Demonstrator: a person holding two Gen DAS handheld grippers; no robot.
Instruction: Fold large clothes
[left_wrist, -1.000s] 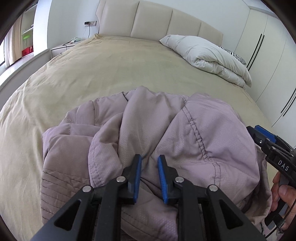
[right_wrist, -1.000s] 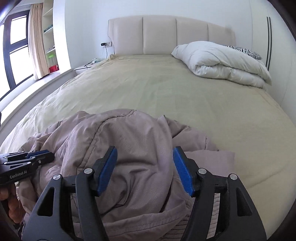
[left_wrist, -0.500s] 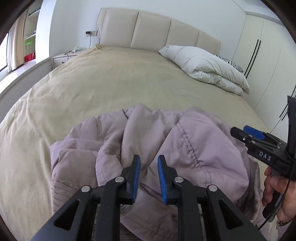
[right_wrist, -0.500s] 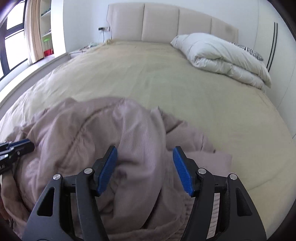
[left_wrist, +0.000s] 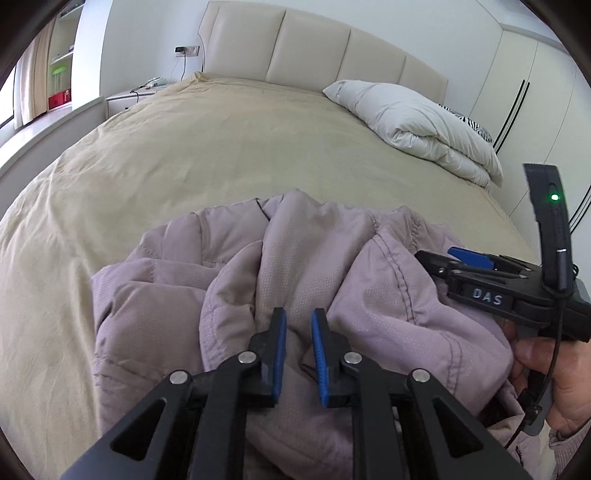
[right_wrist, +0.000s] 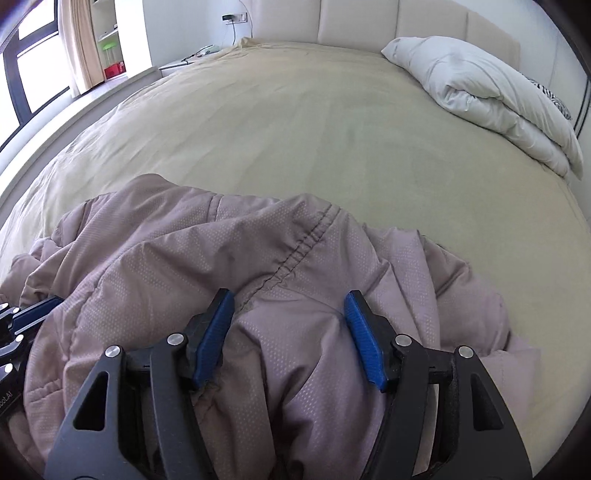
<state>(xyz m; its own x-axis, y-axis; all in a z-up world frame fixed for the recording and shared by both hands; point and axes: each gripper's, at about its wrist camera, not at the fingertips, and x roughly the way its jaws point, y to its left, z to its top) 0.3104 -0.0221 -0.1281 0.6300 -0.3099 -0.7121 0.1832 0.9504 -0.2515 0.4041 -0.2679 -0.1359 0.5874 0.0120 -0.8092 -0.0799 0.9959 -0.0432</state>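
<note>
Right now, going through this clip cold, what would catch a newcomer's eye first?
The crumpled mauve padded jacket heaped at the near end of the beige bedspread dominates both views. The left gripper sits nearly closed over its folds, and the right gripper stands wide above a stitched seam. A folded white duvet lies far right by the headboard.

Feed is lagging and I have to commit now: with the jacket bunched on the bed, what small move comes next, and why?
Probably close the right gripper on the fold between its jaws. They stand wide open astride a ridge of the crumpled jacket, gripping nothing. The left gripper has just been narrowing over a fold, a slim gap still showing. The jacket is heaped on the bed, so both need a hold to spread it flat.
</note>
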